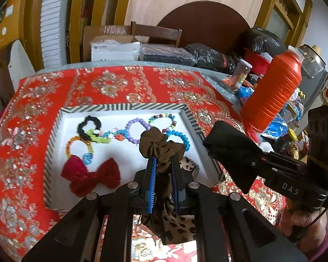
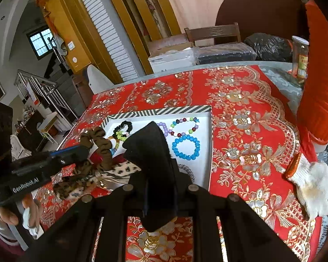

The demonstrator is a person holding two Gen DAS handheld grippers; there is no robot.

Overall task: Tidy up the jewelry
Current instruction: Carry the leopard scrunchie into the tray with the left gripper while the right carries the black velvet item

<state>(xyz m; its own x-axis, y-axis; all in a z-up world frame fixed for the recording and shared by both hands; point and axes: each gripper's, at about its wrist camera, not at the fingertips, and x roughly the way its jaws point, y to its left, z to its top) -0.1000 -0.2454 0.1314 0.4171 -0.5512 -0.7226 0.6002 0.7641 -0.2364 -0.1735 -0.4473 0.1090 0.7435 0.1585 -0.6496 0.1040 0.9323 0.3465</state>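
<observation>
The left gripper (image 1: 164, 159) was pinched on a brown scrunchie (image 1: 158, 145), its blue pads pressed against the gathered cloth above the near edge of the tray (image 1: 124, 107). The lower part of the scrunchie ran down between the fingers and was lost behind the gripper's frame, where it merged with a leopard-print cloth (image 1: 177, 224) whose outline could not be followed.

The right gripper (image 2: 155, 152) was clamped on a black fabric piece (image 2: 150, 150) that covered its fingertips entirely, so the pads themselves were hidden; what kind of item the fabric was could not be made out. It was held above the tray's near right part.

Inside the white tray with the striped rim lay a blue bead bracelet (image 2: 185, 147), a multicoloured bead bracelet (image 2: 187, 126), a purple bead bracelet (image 1: 137, 131), a black scrunchie (image 1: 87, 124) and a red bow (image 1: 90, 174). A patterned ring-shaped piece (image 1: 191, 163) near the tray's near right corner was half covered by the left gripper, and the black fabric hid part of the purple bracelet in the right wrist view.

A white work glove (image 2: 312, 179) lay on the red embroidered tablecloth (image 2: 240, 109) to the right, well apart from the tray. The orange bottle (image 1: 275, 91) at far right was cut off in the right wrist view.
</observation>
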